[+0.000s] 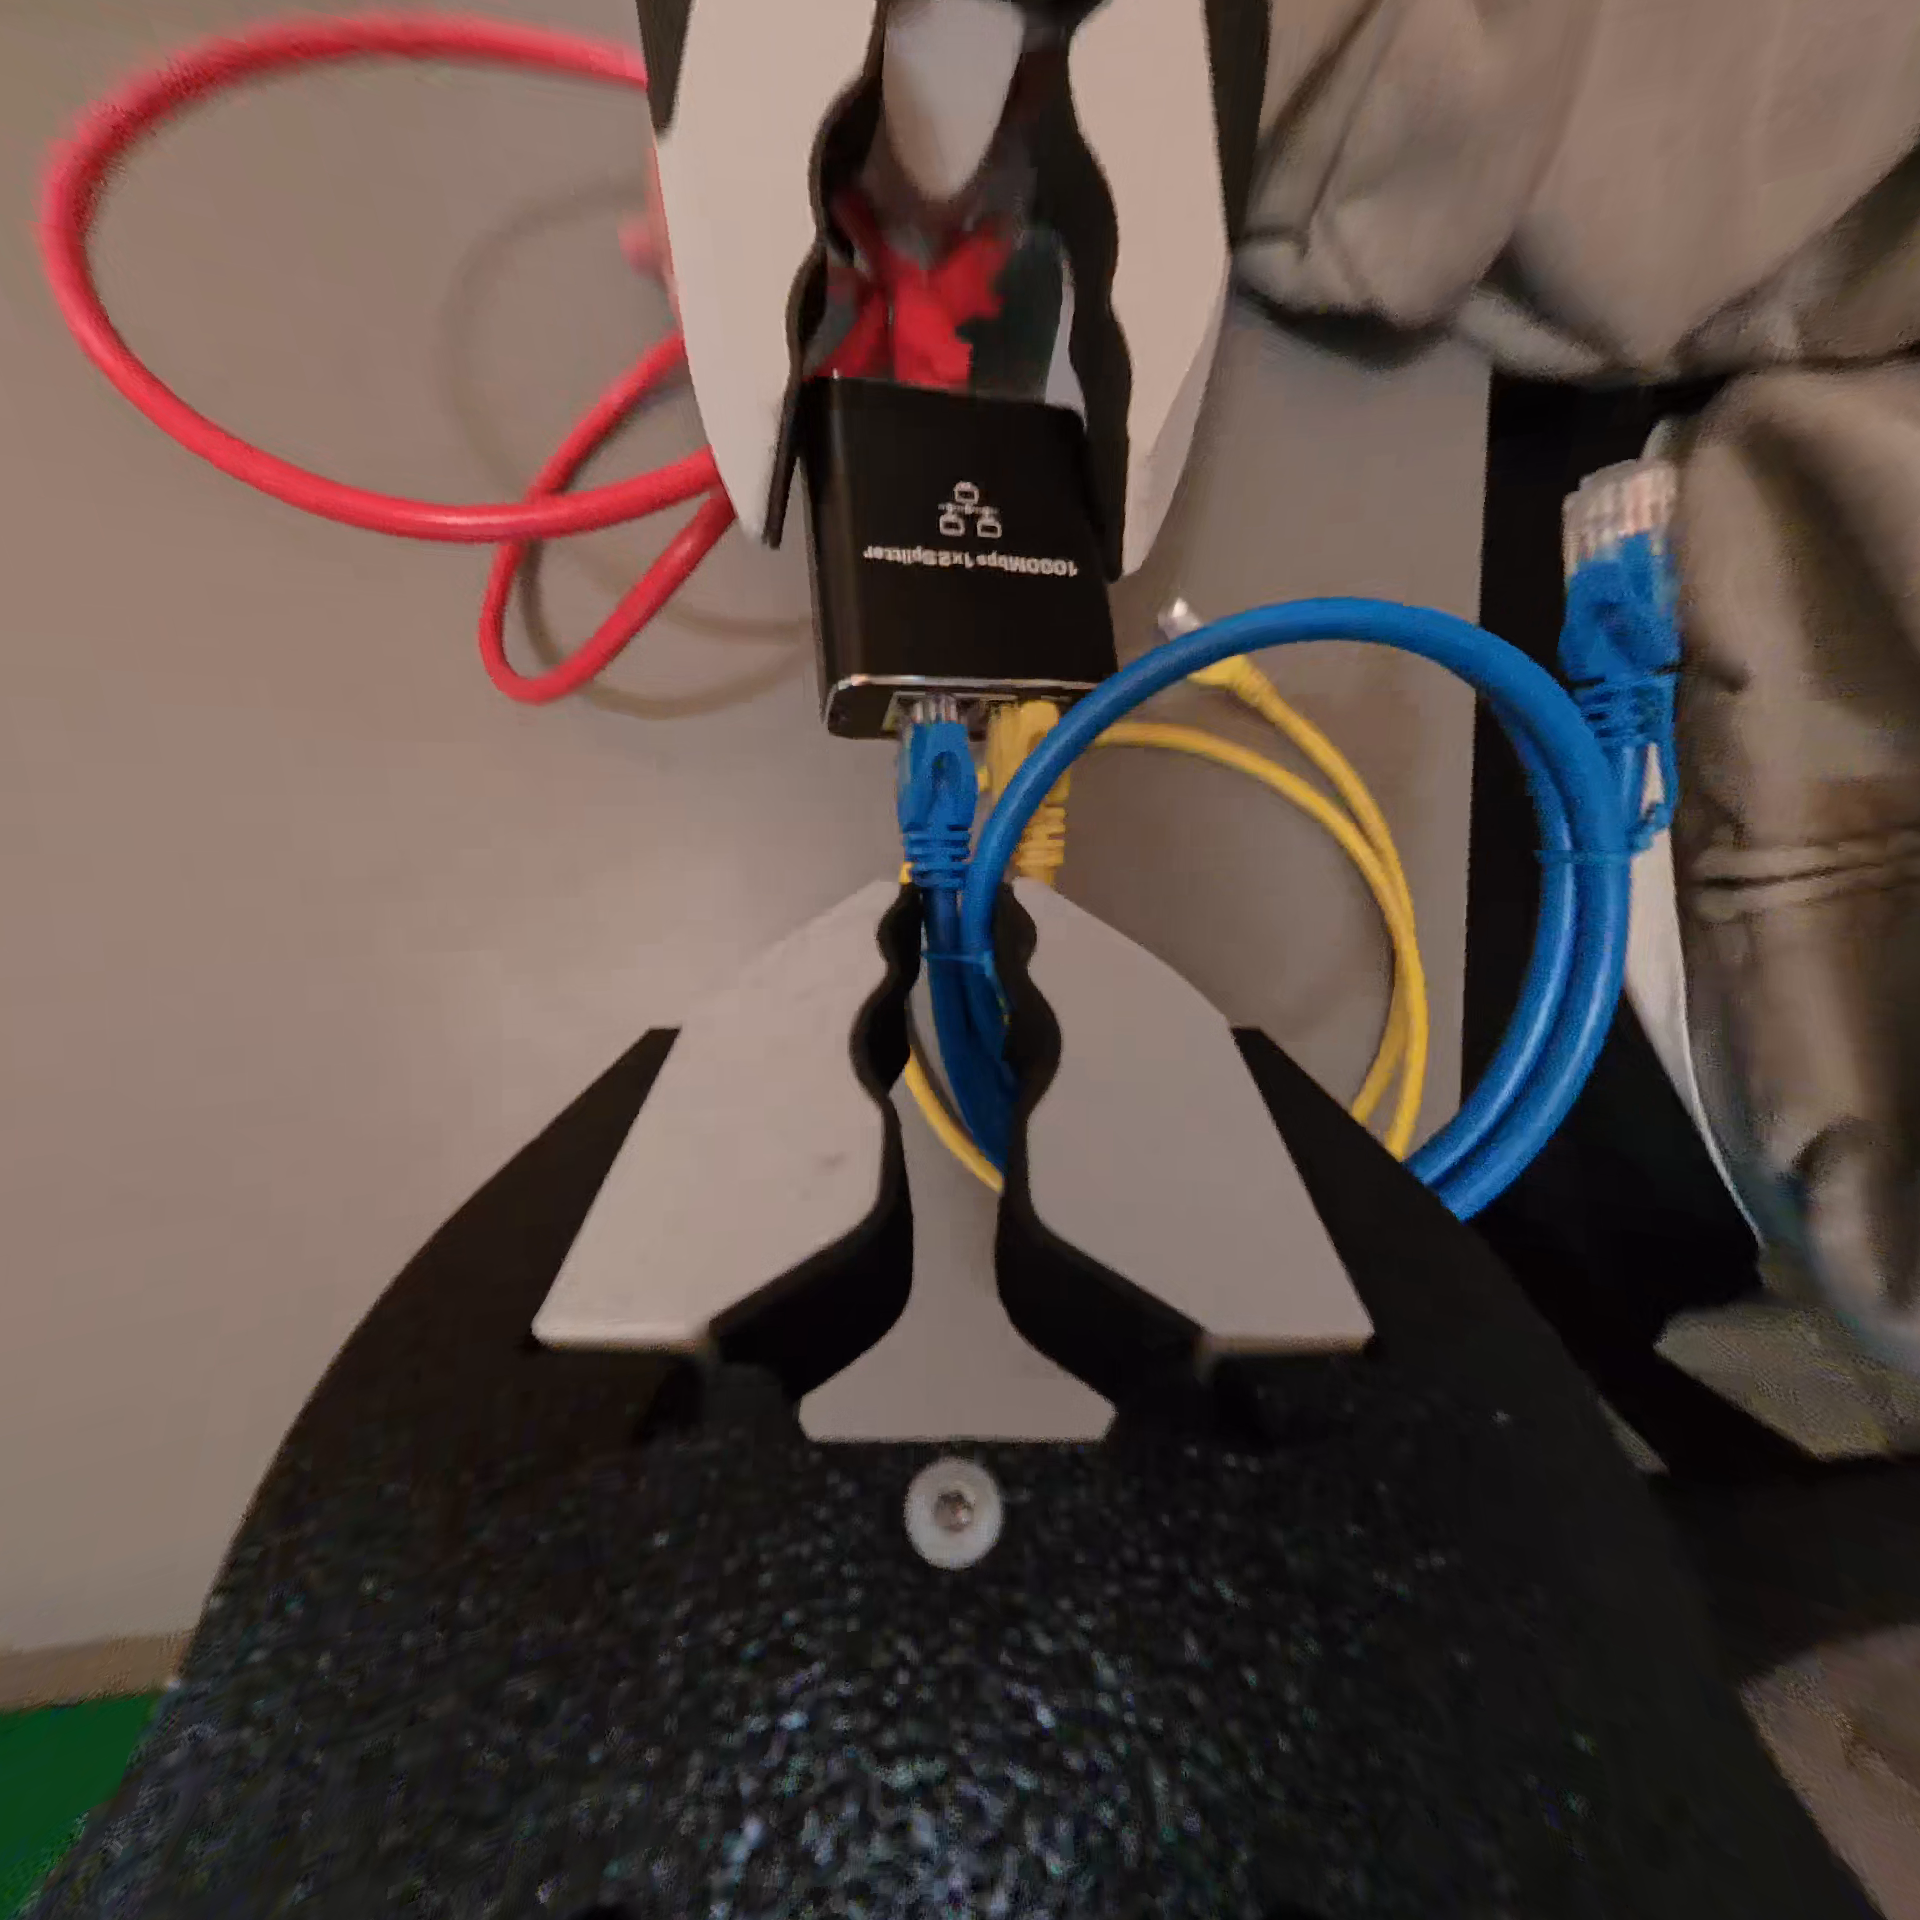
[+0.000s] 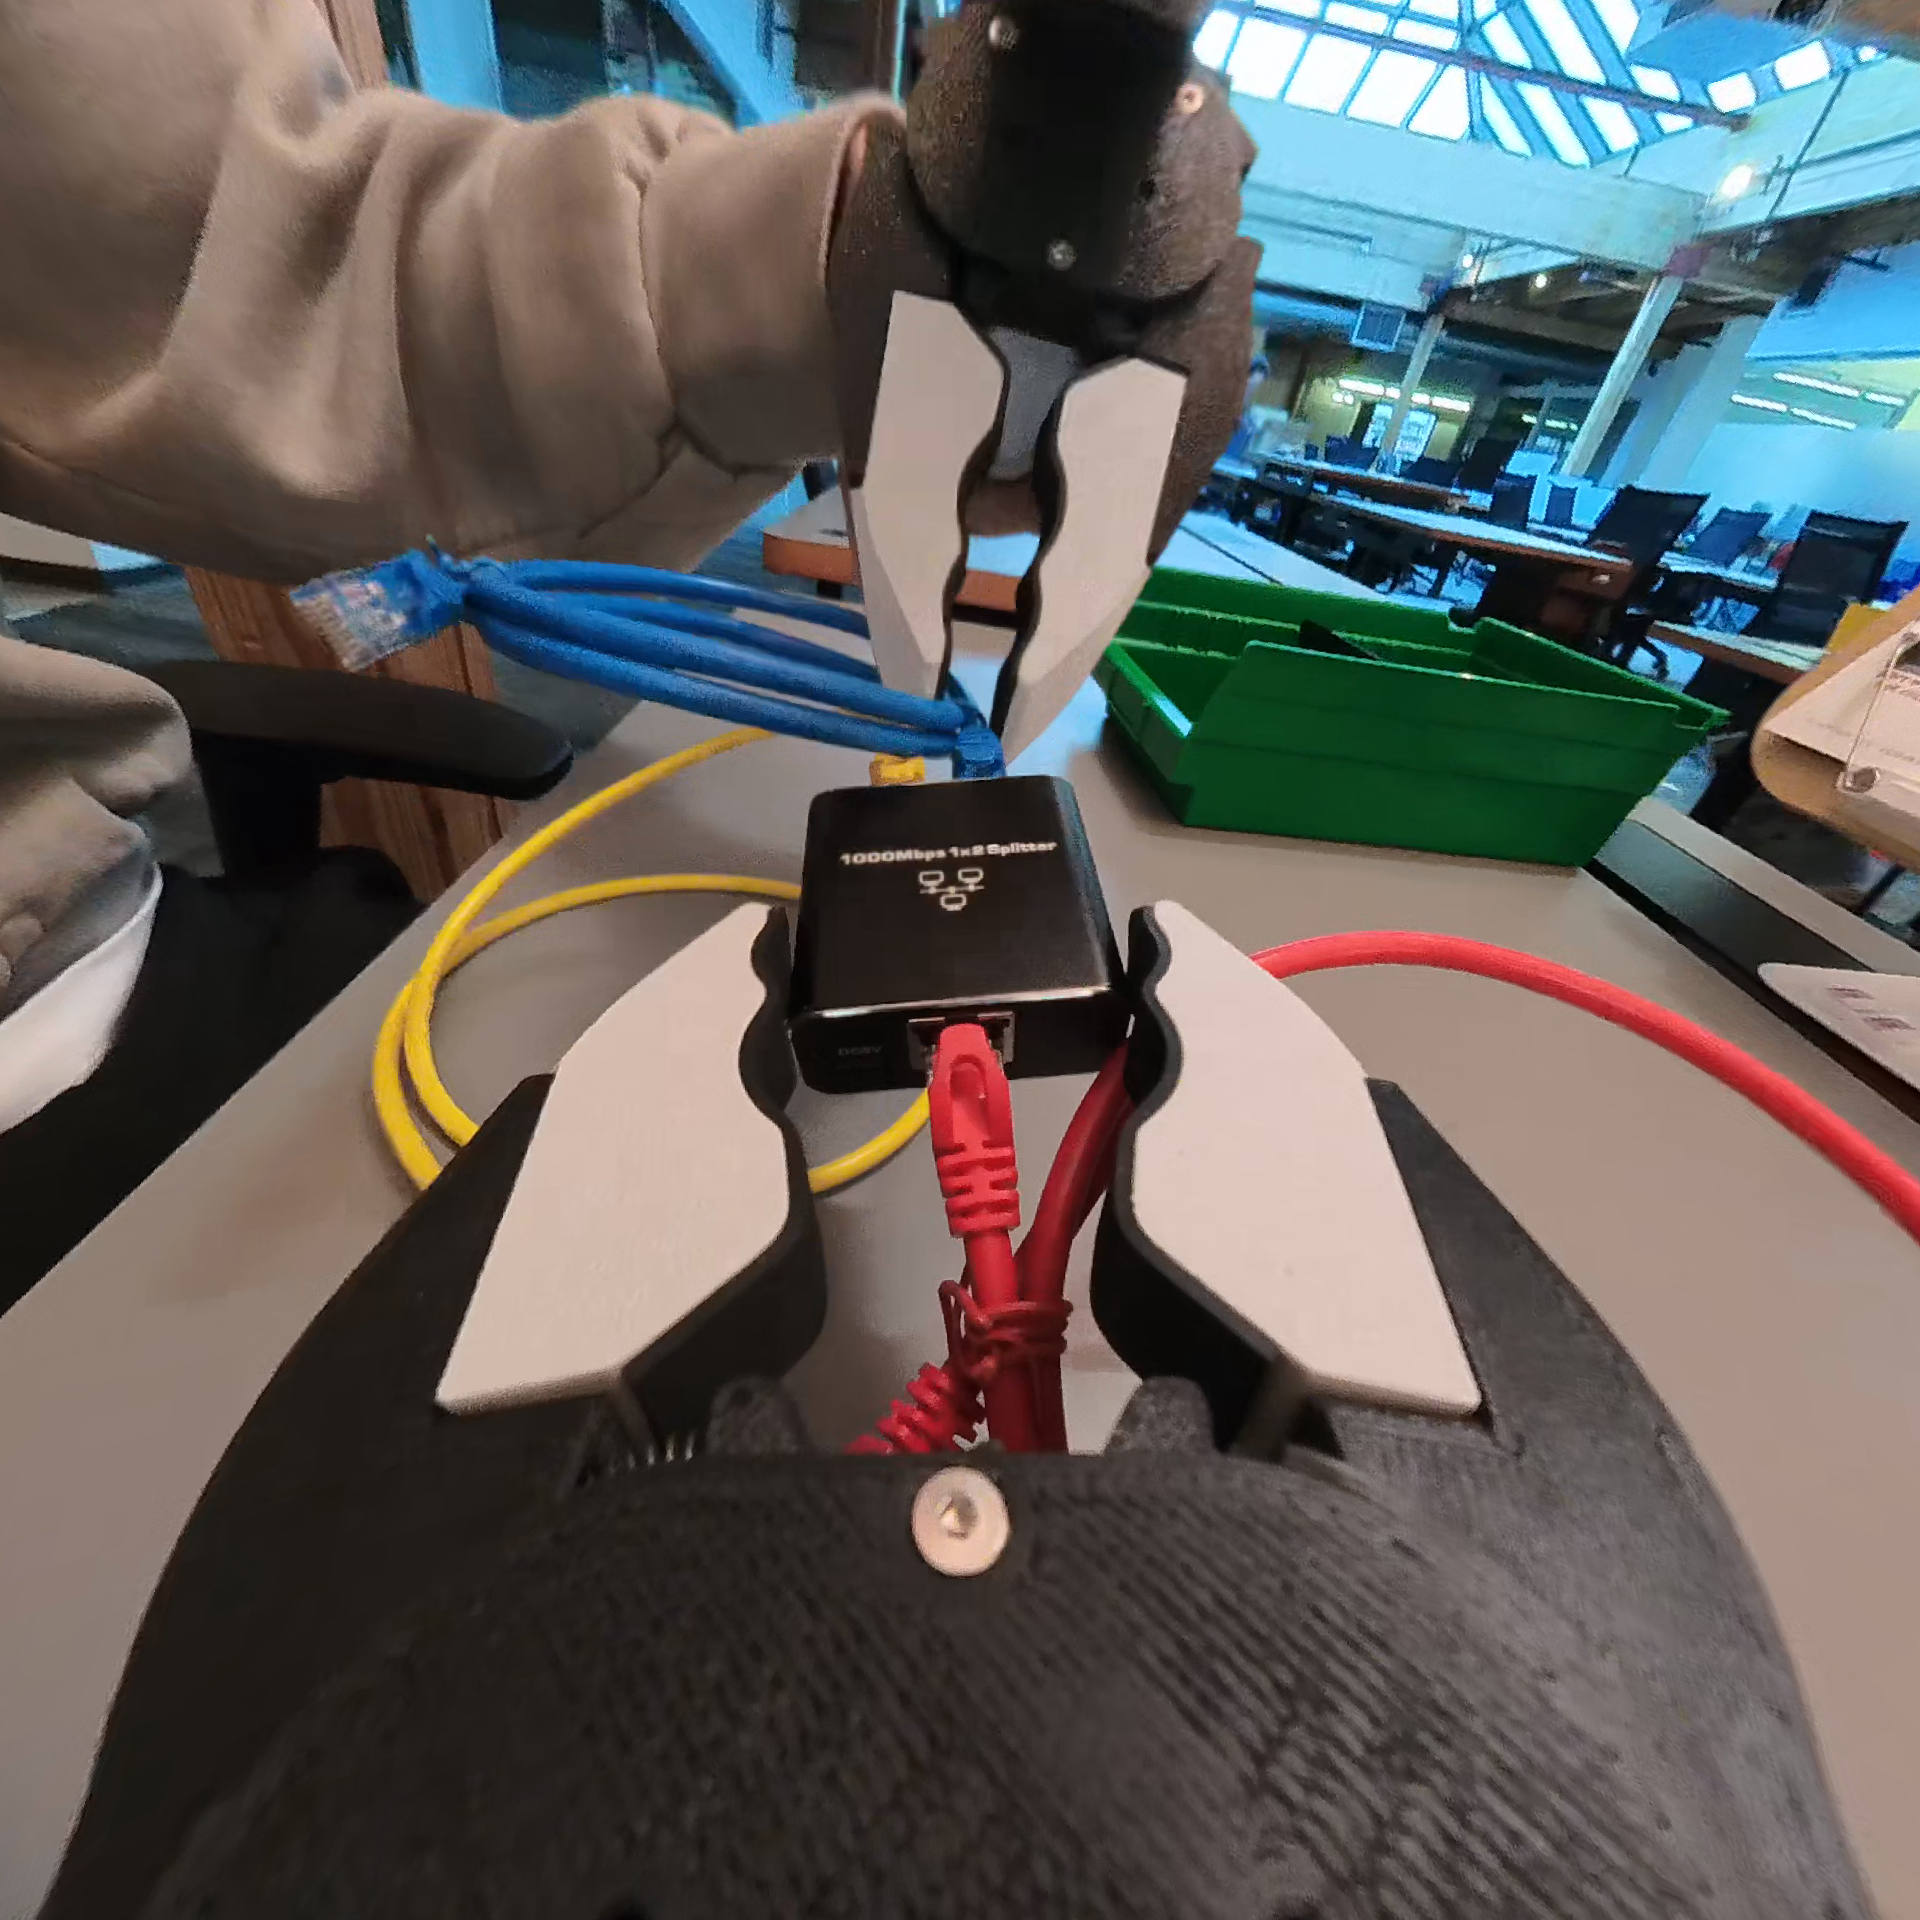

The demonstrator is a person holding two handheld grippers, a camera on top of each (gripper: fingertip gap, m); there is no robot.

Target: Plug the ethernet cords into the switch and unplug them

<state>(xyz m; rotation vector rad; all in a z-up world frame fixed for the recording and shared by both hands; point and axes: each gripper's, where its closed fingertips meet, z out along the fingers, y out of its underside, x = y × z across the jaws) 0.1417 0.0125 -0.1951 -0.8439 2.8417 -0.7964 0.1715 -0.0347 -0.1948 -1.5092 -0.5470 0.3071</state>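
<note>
A small black switch (image 1: pixel 956 561) lies on the grey table (image 1: pixel 260 935). My right gripper (image 2: pixel 961 935) is shut on the switch (image 2: pixel 951 904), one finger on each side. A red plug (image 2: pixel 971 1091) sits in its near port. My left gripper (image 1: pixel 966 904) is shut on the blue cord (image 1: pixel 961 997) just behind the blue plug (image 1: pixel 940 779), whose clear tip is at the mouth of a port. I cannot tell how deep it sits. A yellow plug (image 1: pixel 1029 748) sits in the port beside it. In the right wrist view the left gripper (image 2: pixel 966 717) reaches the switch's far end.
The red cord (image 1: pixel 260 447) and yellow cord (image 2: pixel 436 987) loop over the table. The blue cord's free plug (image 1: pixel 1621 582) hangs near a person's beige sleeve (image 2: pixel 416 312). A green bin (image 2: pixel 1351 748) stands beyond the switch. A black chair armrest (image 2: pixel 395 727) is by the table edge. Some 6 cm of space lies between my two pairs of fingers.
</note>
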